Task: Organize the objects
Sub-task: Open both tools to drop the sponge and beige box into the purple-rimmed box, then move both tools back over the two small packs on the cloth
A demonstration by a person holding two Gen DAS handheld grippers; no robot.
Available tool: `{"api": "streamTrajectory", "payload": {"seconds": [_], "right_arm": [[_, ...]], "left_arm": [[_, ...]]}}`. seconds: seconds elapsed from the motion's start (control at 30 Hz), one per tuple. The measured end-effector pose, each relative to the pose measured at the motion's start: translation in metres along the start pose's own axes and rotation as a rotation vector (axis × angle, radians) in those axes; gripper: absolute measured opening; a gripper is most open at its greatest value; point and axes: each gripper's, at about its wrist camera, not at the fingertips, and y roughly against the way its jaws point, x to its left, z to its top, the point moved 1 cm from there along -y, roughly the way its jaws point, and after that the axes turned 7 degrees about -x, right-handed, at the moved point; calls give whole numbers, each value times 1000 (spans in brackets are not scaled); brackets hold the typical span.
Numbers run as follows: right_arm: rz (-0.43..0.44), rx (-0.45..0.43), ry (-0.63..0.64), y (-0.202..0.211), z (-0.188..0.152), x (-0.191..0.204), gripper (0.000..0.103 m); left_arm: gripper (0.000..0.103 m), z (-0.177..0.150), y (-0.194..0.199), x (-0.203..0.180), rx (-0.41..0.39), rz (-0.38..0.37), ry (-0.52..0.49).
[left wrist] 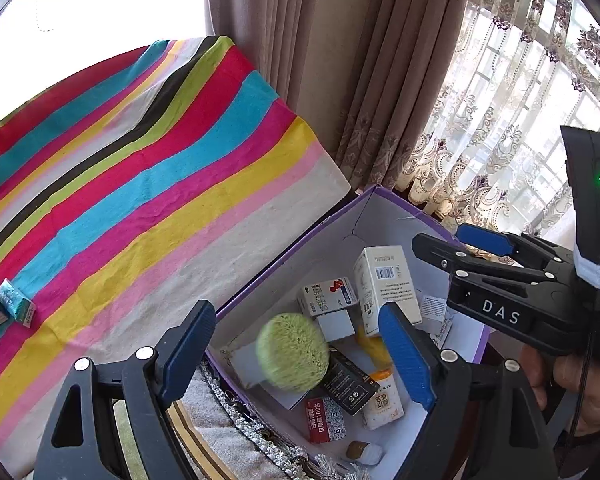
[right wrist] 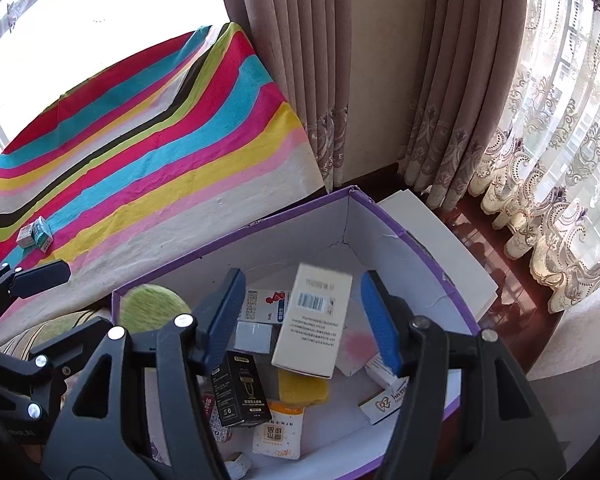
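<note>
Drop step underway: left gripper (left wrist: 300, 354) jaws wide, green sponge (left wrist: 292, 352) blurred between, untouched, over purple box (right wrist: 236, 224); right gripper (right wrist: 302, 318) jaws apart, cream carton (right wrist: 314, 320) loose; next: fetch small boxes (left wrist: 6, 308) off striped cloth (left wrist: 140, 184).

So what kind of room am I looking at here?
Most likely a room in a home, perhaps a bedroom or sitting room: heavy drapes and lace curtains at a window, a striped cloth over a surface, and a purple box of household items.
</note>
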Motion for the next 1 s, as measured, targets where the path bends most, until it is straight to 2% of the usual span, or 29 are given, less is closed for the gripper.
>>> {"api": "streamTrajectory", "payload": {"seconds": [0.23, 0.57, 1.0], "right_arm": [[28, 0, 26, 3, 0, 16, 68], [55, -5, 84, 8, 4, 49, 73], [137, -20, 151, 11, 19, 116, 77]], "left_arm": [[85, 1, 8, 22, -22, 40, 59], [85, 2, 22, 51, -44, 77, 83], [85, 7, 46, 115, -76, 147, 143]]}}
